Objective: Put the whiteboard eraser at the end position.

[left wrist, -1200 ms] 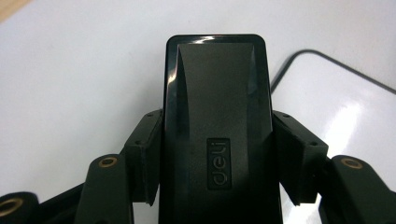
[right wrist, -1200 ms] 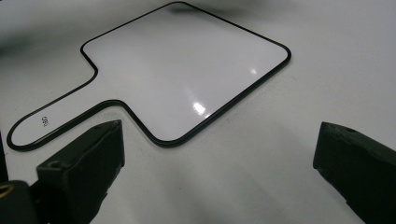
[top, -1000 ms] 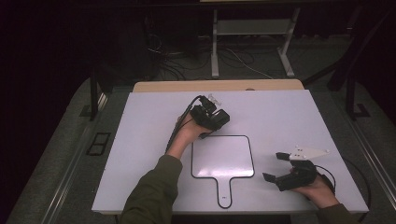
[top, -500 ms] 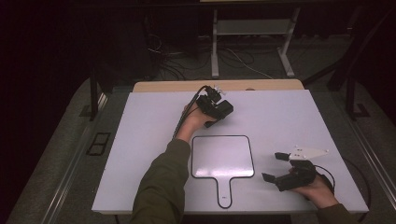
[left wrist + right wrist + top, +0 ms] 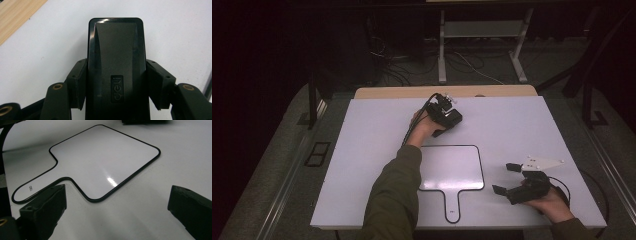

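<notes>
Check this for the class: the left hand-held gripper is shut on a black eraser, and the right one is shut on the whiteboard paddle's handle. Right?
Not quite. The right hand-held gripper is open, its jaws wide apart and off the whiteboard paddle, as the right gripper view shows. The left hand-held gripper is indeed shut on the black eraser.

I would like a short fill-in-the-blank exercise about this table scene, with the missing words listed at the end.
1. The left tool is shut on a black ____ marked "deli".
2. The right tool rests with its jaws ____, holding nothing.
3. The white board with a black rim lies flat on the table, its ____ pointing toward the person.
4. Beyond the white table top, a strip of ____ shows at the far edge.

Missing words: eraser; open; handle; wood
</notes>
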A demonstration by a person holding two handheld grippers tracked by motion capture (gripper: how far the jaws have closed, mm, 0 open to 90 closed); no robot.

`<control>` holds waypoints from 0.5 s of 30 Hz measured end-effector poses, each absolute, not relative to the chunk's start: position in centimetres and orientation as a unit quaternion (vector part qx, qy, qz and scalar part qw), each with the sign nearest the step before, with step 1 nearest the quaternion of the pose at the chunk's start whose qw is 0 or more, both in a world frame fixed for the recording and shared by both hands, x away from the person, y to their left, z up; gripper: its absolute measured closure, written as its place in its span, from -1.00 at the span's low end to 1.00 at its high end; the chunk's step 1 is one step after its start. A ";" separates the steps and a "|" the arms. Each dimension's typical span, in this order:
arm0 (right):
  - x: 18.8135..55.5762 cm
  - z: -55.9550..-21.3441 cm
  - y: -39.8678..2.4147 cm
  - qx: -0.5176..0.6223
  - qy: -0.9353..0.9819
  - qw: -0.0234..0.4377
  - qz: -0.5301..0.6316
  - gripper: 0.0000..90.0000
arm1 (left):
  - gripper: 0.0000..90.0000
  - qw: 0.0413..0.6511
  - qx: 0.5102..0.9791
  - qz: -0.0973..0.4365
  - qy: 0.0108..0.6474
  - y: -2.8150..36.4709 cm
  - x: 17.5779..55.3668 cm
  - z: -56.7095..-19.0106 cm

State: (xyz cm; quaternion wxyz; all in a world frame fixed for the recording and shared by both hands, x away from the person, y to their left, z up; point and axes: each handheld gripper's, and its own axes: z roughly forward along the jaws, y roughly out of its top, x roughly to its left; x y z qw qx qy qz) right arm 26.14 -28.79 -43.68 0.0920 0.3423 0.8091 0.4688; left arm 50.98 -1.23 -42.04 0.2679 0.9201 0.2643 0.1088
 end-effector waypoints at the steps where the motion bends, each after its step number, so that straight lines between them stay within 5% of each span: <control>1: 26.1 -43.7 -28.8 0.342 0.809 0.092 0.469 -0.98 | -0.13 0.269 0.920 0.109 0.265 -1.2 51.1 -42.1; 15: 26.2 -43.7 -28.9 0.344 0.808 0.092 0.469 -0.98 | -0.15 0.269 0.918 0.096 0.276 -2.0 51.4 -42.9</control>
